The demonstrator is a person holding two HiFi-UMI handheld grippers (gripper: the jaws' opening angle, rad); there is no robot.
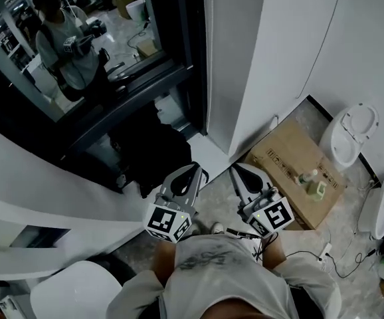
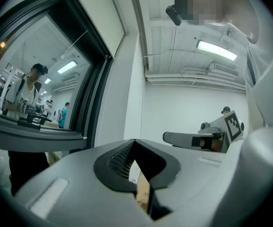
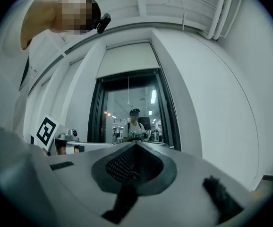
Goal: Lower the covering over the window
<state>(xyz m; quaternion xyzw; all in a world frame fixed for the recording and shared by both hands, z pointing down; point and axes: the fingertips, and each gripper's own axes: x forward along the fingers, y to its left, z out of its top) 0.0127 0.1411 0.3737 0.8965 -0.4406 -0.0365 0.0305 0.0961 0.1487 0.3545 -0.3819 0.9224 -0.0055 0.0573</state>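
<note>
The dark-framed window (image 1: 79, 52) is at the upper left of the head view, and its glass mirrors the person. A pale blind (image 3: 127, 60) covers only its top part, and it also shows in the left gripper view as the blind (image 2: 98, 8). A thin cord (image 3: 128, 86) hangs in front of the glass. My left gripper (image 1: 191, 168) and right gripper (image 1: 235, 169) are side by side close to the body, well short of the window. Both point toward the wall. The left gripper (image 2: 134, 141) is shut and empty, and so is the right gripper (image 3: 135, 144).
A white wall column (image 1: 245, 58) stands right of the window. A cardboard box (image 1: 298, 171) with a bottle (image 1: 308, 177) on it lies on the floor to the right. White toilets (image 1: 353, 135) and cables (image 1: 331, 254) lie beyond it. A dark object (image 1: 149, 155) sits under the sill.
</note>
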